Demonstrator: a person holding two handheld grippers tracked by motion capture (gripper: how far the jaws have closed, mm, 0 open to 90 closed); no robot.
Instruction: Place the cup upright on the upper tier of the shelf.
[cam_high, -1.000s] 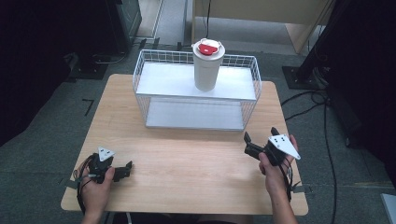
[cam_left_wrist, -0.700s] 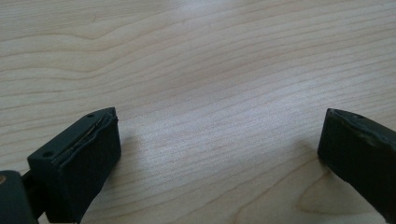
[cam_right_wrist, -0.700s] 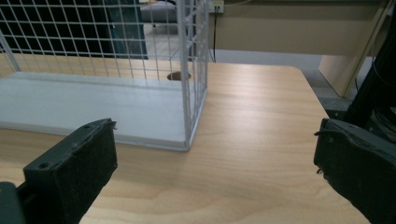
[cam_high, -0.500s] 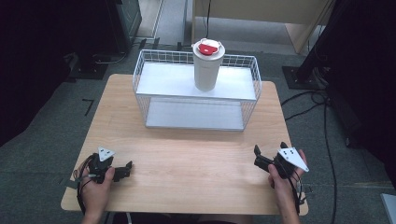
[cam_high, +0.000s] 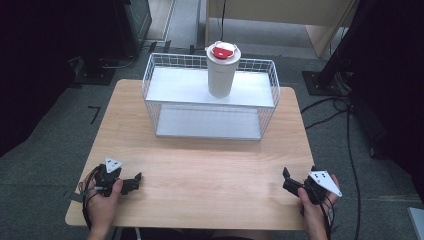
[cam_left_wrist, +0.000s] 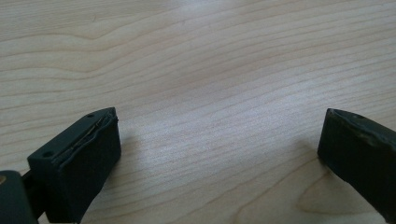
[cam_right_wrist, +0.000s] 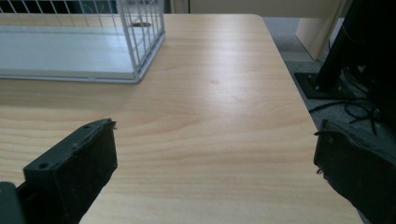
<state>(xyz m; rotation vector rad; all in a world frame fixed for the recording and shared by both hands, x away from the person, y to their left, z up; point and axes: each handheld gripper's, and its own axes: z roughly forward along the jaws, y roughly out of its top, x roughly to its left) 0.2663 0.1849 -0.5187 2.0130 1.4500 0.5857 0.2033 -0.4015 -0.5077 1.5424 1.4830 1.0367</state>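
Note:
A white tumbler (cam_high: 220, 75) with a red-topped lid (cam_high: 223, 50) stands upright on the top shelf of a white wire rack (cam_high: 175, 87) at the back of the wooden table (cam_high: 210, 165). My left gripper (cam_high: 134, 181) rests low over the table's near left corner. Its jaws are spread wide with bare wood between them in the left gripper view (cam_left_wrist: 219, 114). My right gripper (cam_high: 287, 181) sits near the front right corner, also open and holding nothing (cam_right_wrist: 215, 123). The rack's corner (cam_right_wrist: 140, 46) shows at the upper left of the right gripper view, far from the jaws.
The rack has a lower shelf (cam_high: 207, 122) open toward me. A black stand base (cam_high: 320, 80) and loose cables (cam_high: 345, 115) lie on the floor right of the table. Dark equipment (cam_high: 130, 25) stands at the back left. The table's right edge (cam_right_wrist: 299, 93) is close to my right gripper.
My right gripper has drawn back toward the near right corner and dropped lower over the table. The left gripper, tumbler and rack have not moved.

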